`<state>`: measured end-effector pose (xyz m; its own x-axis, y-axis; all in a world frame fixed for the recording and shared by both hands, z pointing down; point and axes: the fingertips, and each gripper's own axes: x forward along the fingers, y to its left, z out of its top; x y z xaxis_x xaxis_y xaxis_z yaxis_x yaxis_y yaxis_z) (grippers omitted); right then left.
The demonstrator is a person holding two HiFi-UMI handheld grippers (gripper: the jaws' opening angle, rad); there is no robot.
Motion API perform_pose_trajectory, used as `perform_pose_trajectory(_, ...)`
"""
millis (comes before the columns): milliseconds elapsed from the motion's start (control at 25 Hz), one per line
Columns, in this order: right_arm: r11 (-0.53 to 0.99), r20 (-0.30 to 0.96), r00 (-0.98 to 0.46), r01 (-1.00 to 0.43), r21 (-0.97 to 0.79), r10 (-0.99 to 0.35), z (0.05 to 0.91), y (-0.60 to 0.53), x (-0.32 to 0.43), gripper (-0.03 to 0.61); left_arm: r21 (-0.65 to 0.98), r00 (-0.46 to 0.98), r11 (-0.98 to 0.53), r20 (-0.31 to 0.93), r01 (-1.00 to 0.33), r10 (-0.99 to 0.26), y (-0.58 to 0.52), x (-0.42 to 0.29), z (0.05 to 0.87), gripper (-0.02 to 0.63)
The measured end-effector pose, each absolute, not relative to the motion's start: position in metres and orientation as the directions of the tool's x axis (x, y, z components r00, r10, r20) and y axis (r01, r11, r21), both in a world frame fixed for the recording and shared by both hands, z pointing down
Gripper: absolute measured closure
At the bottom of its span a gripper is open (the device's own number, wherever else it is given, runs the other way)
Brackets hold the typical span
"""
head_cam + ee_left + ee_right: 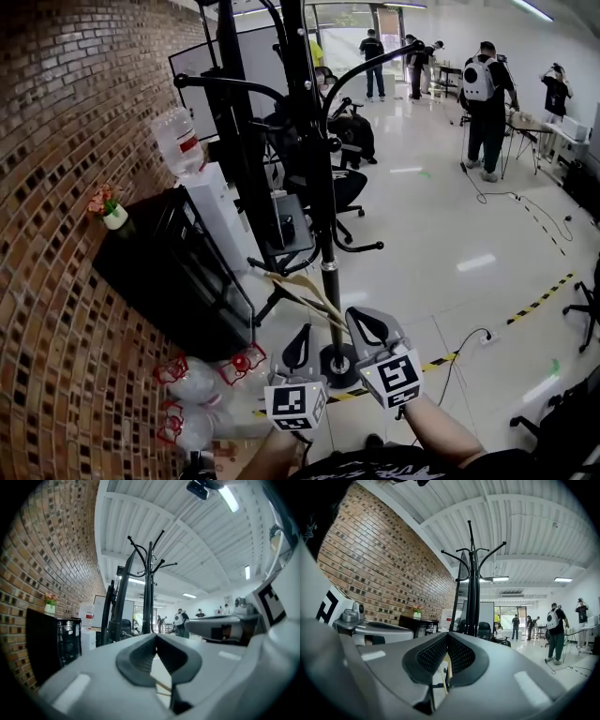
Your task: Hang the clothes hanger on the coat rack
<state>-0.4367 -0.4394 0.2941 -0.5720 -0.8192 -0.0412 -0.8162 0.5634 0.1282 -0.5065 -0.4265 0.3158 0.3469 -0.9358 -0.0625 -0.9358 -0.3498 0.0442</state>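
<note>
- Currently the carry step: clothes hanger (pixel 305 295) is held low, just before the coat rack (pixel 323 216) pole, not yet hooked.
- Right gripper (pixel 361 321) is clenched on the hanger wood; left gripper (pixel 302 330) is closed too, seemingly on it.
- Next, probably: lift high and hook it over an arm.
- Glossy floor (pixel 450 244), brick wall (pixel 66 141) at left, people beyond.
</note>
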Motion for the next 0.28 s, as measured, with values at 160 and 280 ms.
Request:
perform_pose_trajectory(160,0.588,-0.024,-0.595,-0.798,0.131,-0.803,0.299,-0.437,-0.437,0.571,0.041,0.338,-0.339,-0.046,-0.94,-0.94,-0.426,-0.503,0.322,0.609)
perform_pose_trajectory(280,0.602,-0.013,-0.608,-0.789,0.12,-0.794,0.302,-0.431,-0.435,0.571,0.041,0.328,-0.328,-0.023,-0.944,-0.944,-0.421,-0.501,0.328,0.609)
